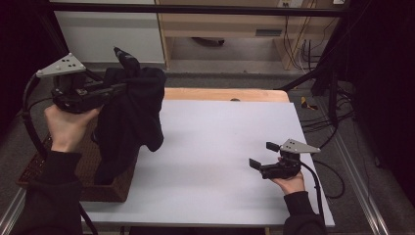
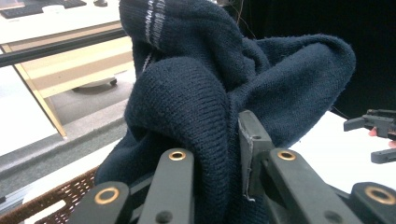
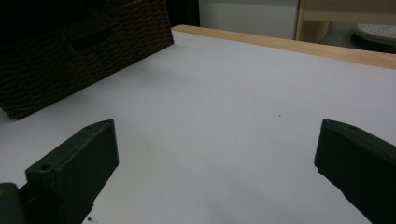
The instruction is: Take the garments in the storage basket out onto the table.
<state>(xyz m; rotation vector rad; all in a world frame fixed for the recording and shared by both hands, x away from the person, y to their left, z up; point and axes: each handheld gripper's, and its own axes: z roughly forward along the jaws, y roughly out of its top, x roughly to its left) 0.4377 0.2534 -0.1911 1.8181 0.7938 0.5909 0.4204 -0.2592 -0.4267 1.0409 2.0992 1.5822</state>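
One sweater [image 1: 129, 115] hangs lengthwise from the left tongs [image 1: 117, 89], clenched on its knit above the basket [image 1: 105, 188]; the right tongs [image 1: 264, 154] wait released, well apart rightward over the table [image 1: 215, 147].

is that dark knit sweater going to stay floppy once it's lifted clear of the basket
Probably floppy: the sweater hangs in loose folds from the left gripper. Its ribbed knit bunched between the jaws suggests a secure, non-slippery grip. Its lower end may drag on the basket.
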